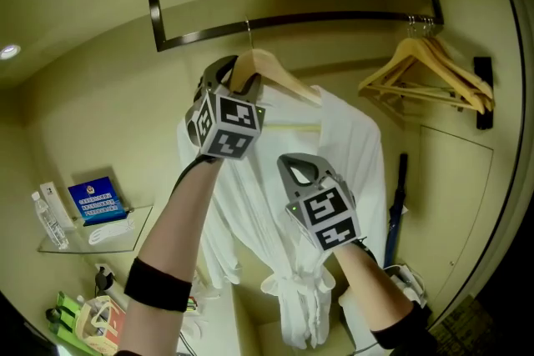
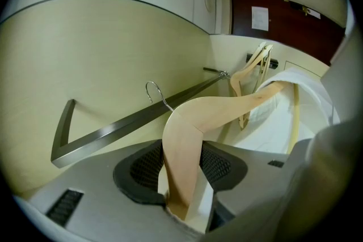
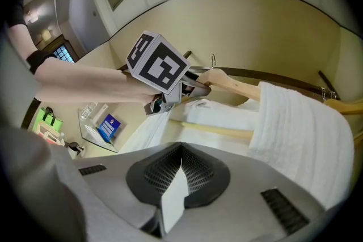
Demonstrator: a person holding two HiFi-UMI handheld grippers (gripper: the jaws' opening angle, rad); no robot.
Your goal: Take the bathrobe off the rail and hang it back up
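while held at the rail: thin wire hook [image 2: 154,92] right at the dark metal rail [image 1: 334,16], left of its middle; seated over it or not, cannot tell.
hanger: pale wooden hanger [image 1: 279,72], long axis roughly along the rail, right end dipping.
bathrobe: white terry bathrobe [image 1: 355,154] draped on the hanger, below the rail, left of the bare wooden hangers [image 1: 434,71].
nearer hand: left gripper [image 2: 181,175], just under the hook.
left grip: clamped wide on the hanger's left arm beside the neck.
right gripper [image 1: 299,167]: lower and nearer, jaws pinched together on a thin white fold, seemingly robe cloth.
next move: likely easing the hook onto the rail.
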